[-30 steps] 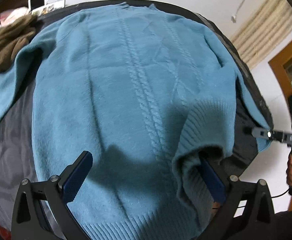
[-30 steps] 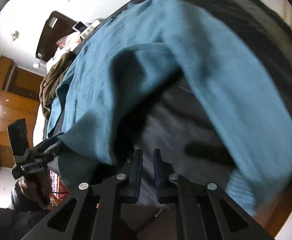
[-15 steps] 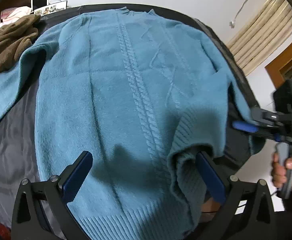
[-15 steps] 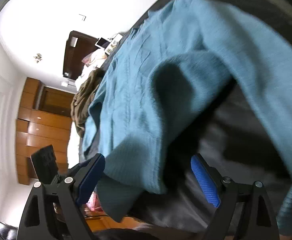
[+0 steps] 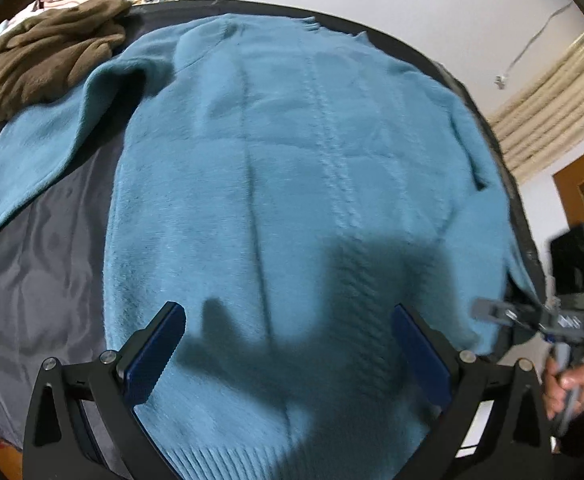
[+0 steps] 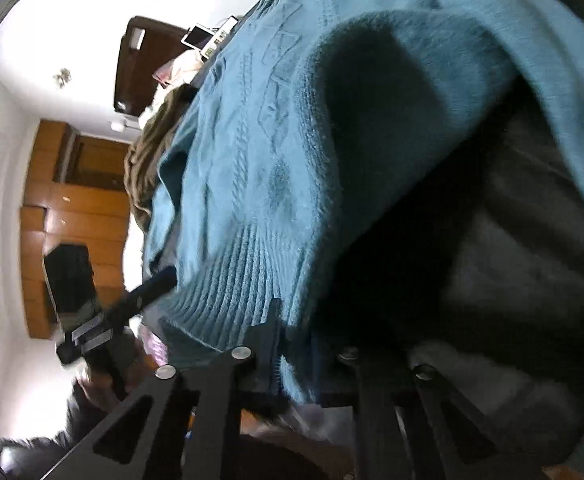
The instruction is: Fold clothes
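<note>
Right gripper [image 6: 296, 344]: jaws just drawn together, clamped on the ribbed hem corner of the blue sweater [image 5: 292, 200]. Left gripper [image 5: 287, 348]: jaws wide apart above the sweater's lower body, nothing pressed between its blue pads [image 5: 151, 356]. The sweater lies spread flat on a dark grey cloth-covered table [image 5: 31, 280], one sleeve angled outward beside a brown garment [image 5: 47, 56].

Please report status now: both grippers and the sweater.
Left gripper open above sweater. Right gripper just closed, shut on sweater hem. Brown garment beside, not blocking.
</note>
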A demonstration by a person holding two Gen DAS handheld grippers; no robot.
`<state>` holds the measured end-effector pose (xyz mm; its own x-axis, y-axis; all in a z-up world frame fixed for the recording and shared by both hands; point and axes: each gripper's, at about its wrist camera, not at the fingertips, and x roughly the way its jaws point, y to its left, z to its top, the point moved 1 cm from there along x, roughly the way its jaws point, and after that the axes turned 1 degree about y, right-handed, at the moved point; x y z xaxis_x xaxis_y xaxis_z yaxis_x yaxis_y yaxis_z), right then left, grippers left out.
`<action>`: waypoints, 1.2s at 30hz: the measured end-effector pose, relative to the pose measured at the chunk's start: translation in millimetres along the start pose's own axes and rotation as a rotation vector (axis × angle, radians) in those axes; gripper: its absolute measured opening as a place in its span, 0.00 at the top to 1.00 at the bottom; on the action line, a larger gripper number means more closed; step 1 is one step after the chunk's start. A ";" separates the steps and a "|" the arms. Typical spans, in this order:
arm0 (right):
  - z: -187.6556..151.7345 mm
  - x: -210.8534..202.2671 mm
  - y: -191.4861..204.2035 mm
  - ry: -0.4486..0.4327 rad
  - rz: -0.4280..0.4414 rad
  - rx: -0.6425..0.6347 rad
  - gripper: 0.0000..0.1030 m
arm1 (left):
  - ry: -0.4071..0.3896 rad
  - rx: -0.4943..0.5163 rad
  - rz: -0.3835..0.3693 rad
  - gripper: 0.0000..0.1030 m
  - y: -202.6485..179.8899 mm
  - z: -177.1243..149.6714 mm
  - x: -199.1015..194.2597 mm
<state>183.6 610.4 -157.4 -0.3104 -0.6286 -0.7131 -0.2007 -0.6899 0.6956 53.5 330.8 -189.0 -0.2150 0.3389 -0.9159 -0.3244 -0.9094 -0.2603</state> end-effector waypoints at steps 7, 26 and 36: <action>-29.5 -50.5 -24.1 -0.046 -0.141 0.026 0.88 | 0.012 0.025 0.020 0.00 0.6 -4.2 4.1; -66.9 -129.0 -59.6 -0.253 -0.478 0.110 0.46 | 0.051 0.039 0.084 0.00 9.1 -10.5 17.1; -77.2 -158.5 -50.3 -0.371 -0.776 -0.042 0.28 | 0.061 0.026 0.095 0.00 9.5 -2.0 21.4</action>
<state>314.6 717.0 -86.1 -0.3844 0.1793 -0.9056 -0.4498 -0.8930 0.0142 47.7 328.8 -211.6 -0.1896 0.2356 -0.9532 -0.3294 -0.9298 -0.1643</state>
